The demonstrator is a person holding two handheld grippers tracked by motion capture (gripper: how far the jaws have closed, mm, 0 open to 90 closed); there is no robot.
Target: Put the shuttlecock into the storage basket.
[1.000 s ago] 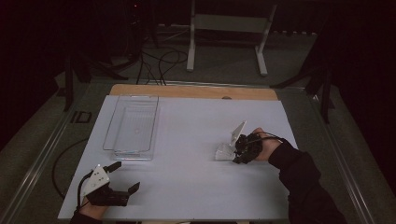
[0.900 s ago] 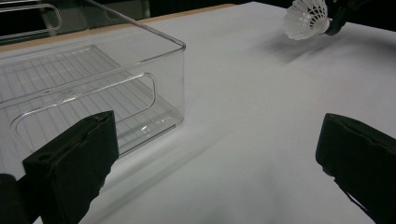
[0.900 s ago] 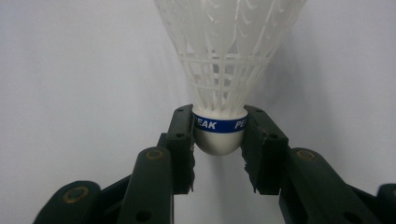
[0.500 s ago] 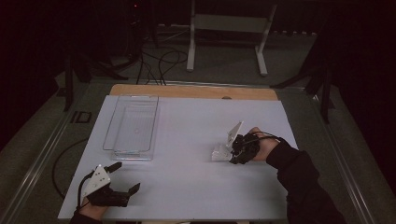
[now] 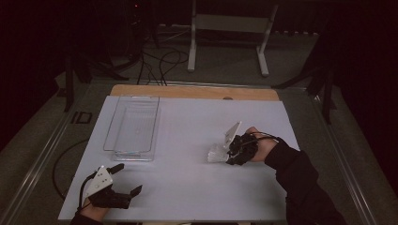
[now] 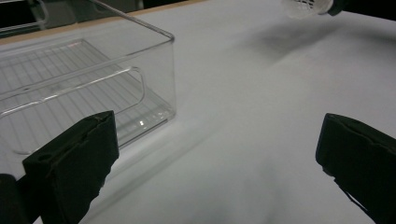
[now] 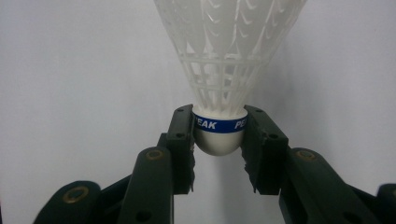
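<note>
Right claw (image 7: 219, 140) has a white plastic shuttlecock (image 7: 224, 70) pinched by its rounded cork base, with the 2 black jaws pressed on either side of the blue band around the cork, which has partial white lettering on it. The skirt fans out away from the claw, over plain white surface. From the high view the same shuttlecock (image 5: 218, 152) sits at the right side of the white tabletop (image 5: 187, 187), skirt pointing left toward the middle, and the right claw (image 5: 230, 152) is gripped in a hand with a dark sleeve; can't tell whether the shuttlecock touches the tabletop. Left claw (image 5: 127, 178) is down at the near left corner of the tabletop, jaws spread wide with nothing between them, and in the left gripper view it (image 6: 210, 163) is just bare white surface between the 2 pads. A clear plastic bin (image 5: 132, 126) with a ribbed bottom stands on the left half of the tabletop, just beyond the left claw and well apart from the shuttlecock.
</note>
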